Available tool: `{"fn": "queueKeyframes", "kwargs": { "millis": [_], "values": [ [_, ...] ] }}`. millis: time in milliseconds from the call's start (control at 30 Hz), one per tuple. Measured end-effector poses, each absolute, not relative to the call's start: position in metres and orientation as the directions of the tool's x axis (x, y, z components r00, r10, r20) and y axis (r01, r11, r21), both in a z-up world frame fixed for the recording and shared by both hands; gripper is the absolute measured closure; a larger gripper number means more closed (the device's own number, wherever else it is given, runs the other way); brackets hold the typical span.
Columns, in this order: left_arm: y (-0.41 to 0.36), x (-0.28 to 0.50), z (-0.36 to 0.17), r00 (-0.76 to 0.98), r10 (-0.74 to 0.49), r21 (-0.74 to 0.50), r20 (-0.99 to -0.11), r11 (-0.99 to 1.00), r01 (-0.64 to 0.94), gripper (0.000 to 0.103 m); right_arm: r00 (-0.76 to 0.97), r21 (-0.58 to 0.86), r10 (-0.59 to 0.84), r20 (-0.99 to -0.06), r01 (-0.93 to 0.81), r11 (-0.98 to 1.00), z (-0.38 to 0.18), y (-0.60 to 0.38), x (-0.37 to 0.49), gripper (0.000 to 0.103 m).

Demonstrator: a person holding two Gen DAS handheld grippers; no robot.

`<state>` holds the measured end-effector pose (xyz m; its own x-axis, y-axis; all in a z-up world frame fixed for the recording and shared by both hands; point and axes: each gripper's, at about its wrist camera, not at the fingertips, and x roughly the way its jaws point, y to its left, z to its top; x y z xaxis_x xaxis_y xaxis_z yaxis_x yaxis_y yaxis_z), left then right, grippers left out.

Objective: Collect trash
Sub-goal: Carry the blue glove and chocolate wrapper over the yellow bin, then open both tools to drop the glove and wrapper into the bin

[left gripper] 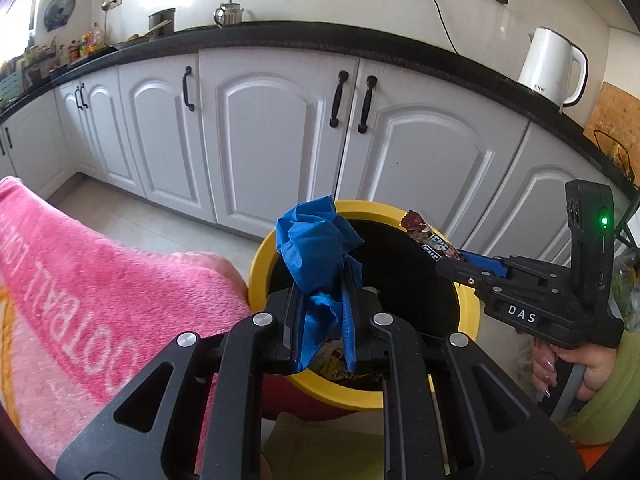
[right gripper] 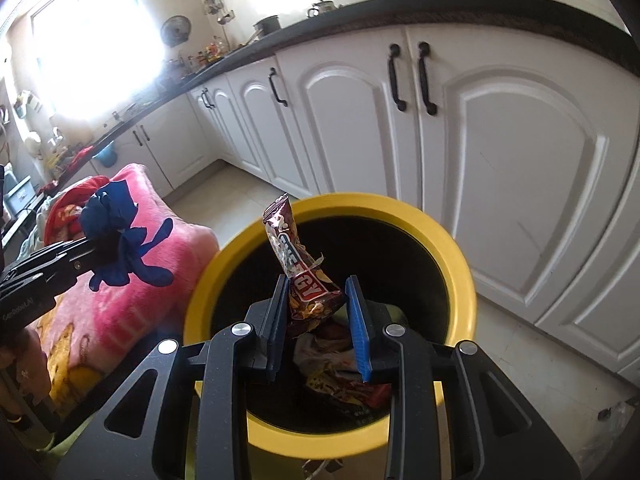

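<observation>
1. The left gripper (left gripper: 324,308) has its jaws clamped on a crumpled blue glove (left gripper: 318,248). In the left wrist view the glove hangs at the near-left part of the yellow-rimmed bin (left gripper: 468,312), partly over the rim rather than squarely over the dark opening.
2. The right gripper (right gripper: 320,320) holds a snack wrapper (right gripper: 298,264) between its jaws, above the middle of the bin mouth. The right jaw pad seems a little apart from the wrapper, so the hold looks light; whether it is pinched firmly cannot be told.
3. The step in hand appears to be dropping both pieces into the bin, which already holds other wrappers at the bottom.
4. To do it well, the person would likely shift the left gripper rightward, toward the bin's middle, before parting the jaws, so the limp glove does not drape over the rim or fall onto the pink blanket (left gripper: 100,280) just left of the bin.
5. The wrapper is light and stands upright; lowering it nearer the opening first should keep it from drifting out.
6. The grippers sit near each other over the bin; releasing one at a time avoids a knock.
</observation>
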<state>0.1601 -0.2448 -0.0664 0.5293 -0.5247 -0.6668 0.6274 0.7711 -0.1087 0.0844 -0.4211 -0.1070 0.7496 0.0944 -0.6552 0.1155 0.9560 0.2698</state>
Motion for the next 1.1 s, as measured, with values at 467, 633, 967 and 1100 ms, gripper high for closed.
{"fn": "queueKeyframes", "kwargs": {
  "millis": [467, 633, 967, 1100],
  "values": [
    [-0.274, 0.175, -0.090, 0.459, -0.513, -0.128, -0.725, 0.755, 0.643, 0.092, 0.714, 0.283, 0.083, -0.695, 0.165, 0.945, -0.131, -0.431, 0.080, 0.075],
    [-0.280, 0.180, -0.097, 0.440, -0.506, -0.139, -0.742, 0.758, 0.638, 0.091, 0.699, 0.293, 0.095, -0.709, 0.170, 0.941, -0.137, -0.431, 0.084, 0.073],
    [-0.279, 0.190, -0.100, 0.431, -0.490, -0.156, -0.757, 0.777, 0.611, 0.062, 0.690, 0.302, 0.097, -0.717, 0.182, 0.936, -0.139, -0.432, 0.082, 0.066],
    [-0.274, 0.191, -0.099, 0.434, -0.490, -0.166, -0.756, 0.785, 0.597, 0.052, 0.692, 0.302, 0.091, -0.716, 0.190, 0.934, -0.138, -0.434, 0.080, 0.063]
  ]
}}
